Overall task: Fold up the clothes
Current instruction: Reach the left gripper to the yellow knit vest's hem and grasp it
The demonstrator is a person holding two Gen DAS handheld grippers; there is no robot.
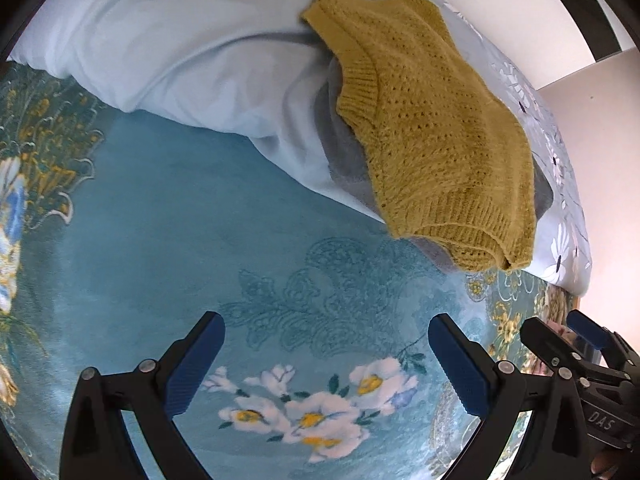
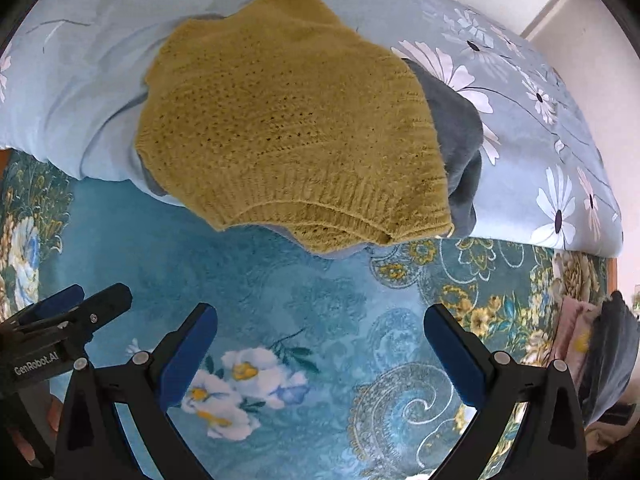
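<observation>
My left tongs (image 1: pixel 326 334) stand apart, pads empty, over the teal blanket (image 1: pixel 168 216). My right tongs (image 2: pixel 320 330) stand likewise apart and empty over the same blanket (image 2: pixel 140 248). Neither touches any garment.

From the left tongs, the sweater (image 1: pixel 432 120) lies at about 1 o'clock, well ahead. Its long axis runs from 11 o'clock down to 5 o'clock, ribbed hem nearest me. From the right tongs, the sweater (image 2: pixel 288 120) lies at 12 o'clock, almost straight ahead, with the hem running across from 9 to 3 o'clock. I judge the right tongs the better placed for the hem, the left having to swing toward 2 o'clock.

The sweater rests on a grey garment (image 2: pixel 460 148), which lies on the pale duvet (image 1: pixel 160 40); both overhang its edge toward the blanket. The duvet's daisy print (image 2: pixel 556 208) shows at 2 o'clock in the right view.

Writing: "DAS" reads on the right tongs' body (image 1: pixel 600 422) in the left view; "GenRobot.AI" reads on the left tongs' body (image 2: pixel 36 364) in the right view.

More clothes (image 2: pixel 600 352), pink and grey, lie at 3 o'clock.
</observation>
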